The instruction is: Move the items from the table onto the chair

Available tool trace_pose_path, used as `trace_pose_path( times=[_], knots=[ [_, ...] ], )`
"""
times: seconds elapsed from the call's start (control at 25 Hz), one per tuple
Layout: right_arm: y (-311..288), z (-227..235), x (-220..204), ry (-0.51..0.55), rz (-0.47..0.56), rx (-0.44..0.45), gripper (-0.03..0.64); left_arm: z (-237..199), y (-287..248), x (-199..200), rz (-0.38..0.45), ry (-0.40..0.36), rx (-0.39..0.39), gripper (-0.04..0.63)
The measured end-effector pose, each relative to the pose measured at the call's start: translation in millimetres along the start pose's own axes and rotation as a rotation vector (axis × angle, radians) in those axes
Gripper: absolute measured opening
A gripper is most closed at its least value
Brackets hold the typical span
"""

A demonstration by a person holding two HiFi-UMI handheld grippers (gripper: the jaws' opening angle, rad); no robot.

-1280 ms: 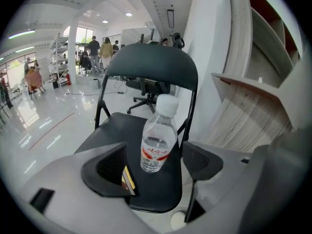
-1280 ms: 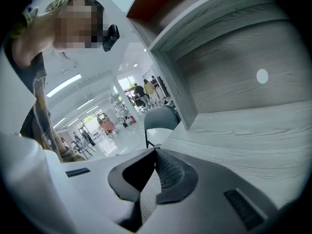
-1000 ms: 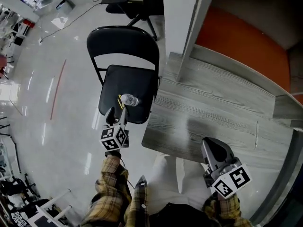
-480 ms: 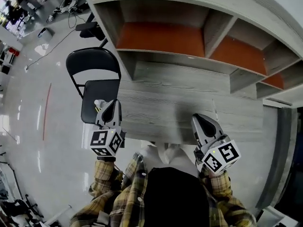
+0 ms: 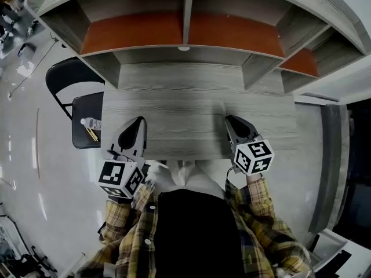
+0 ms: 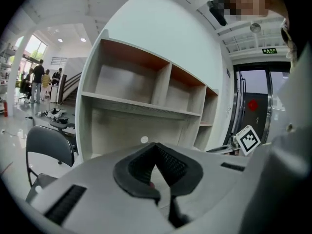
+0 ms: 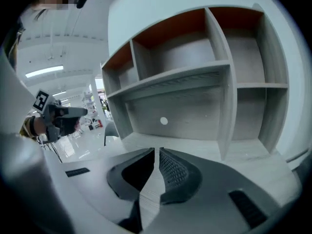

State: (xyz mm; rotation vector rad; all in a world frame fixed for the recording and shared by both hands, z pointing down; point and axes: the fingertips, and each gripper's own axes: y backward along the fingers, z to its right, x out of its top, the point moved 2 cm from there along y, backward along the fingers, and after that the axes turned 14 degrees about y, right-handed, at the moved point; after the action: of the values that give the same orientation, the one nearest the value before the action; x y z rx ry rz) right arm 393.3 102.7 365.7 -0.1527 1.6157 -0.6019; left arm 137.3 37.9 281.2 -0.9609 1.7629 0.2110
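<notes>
A black folding chair (image 5: 81, 139) stands left of the grey wooden table (image 5: 185, 94). A clear plastic bottle (image 5: 90, 123) and a yellow pencil (image 5: 93, 135) lie on its seat. My left gripper (image 5: 138, 121) hovers over the table's near left part, shut and holding nothing; its pads meet in the left gripper view (image 6: 156, 146). My right gripper (image 5: 229, 120) is over the near right part, also shut and holding nothing (image 7: 156, 151). Both point toward the shelves. A thin pale line (image 5: 224, 108) on the tabletop ahead of the right gripper is too small to identify.
An open shelf unit (image 5: 185, 22) with orange back panels rises from the table's far side. The chair's back (image 6: 48, 143) shows at the left in the left gripper view. Glossy floor (image 5: 35, 172) lies left of the chair, with people and equipment far off.
My left gripper drew away from the chair seat, rose and closed, leaving the bottle and pencil there. My view swung from the chair to the table, and both grippers now sit over its near edge.
</notes>
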Motion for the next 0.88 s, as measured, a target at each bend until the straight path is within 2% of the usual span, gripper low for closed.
trace_pose_path(
  times=[0.16, 0.24, 0.28, 0.48, 0.88],
  knots=[
    [-21, 33, -45, -0.016, -0.101, 0.012, 0.026, 9, 0, -21, -0.031, 0.022, 0.022, 0.003],
    [-34, 43, -67, -0.026, -0.154, 0.035, 0.089, 10, 2, -29, -0.043, 0.036, 0.042, 0.003],
    [-40, 47, -79, -0.030, -0.181, 0.049, 0.098, 10, 4, -33, -0.049, 0.040, 0.055, 0.003],
    [-70, 60, -131, -0.001, -0.305, 0.080, 0.104, 9, 8, -49, -0.065, 0.069, 0.110, 0.003],
    [-94, 67, -162, 0.049, -0.389, 0.054, 0.103, 7, 15, -60, -0.061, 0.082, 0.174, 0.003]
  ],
)
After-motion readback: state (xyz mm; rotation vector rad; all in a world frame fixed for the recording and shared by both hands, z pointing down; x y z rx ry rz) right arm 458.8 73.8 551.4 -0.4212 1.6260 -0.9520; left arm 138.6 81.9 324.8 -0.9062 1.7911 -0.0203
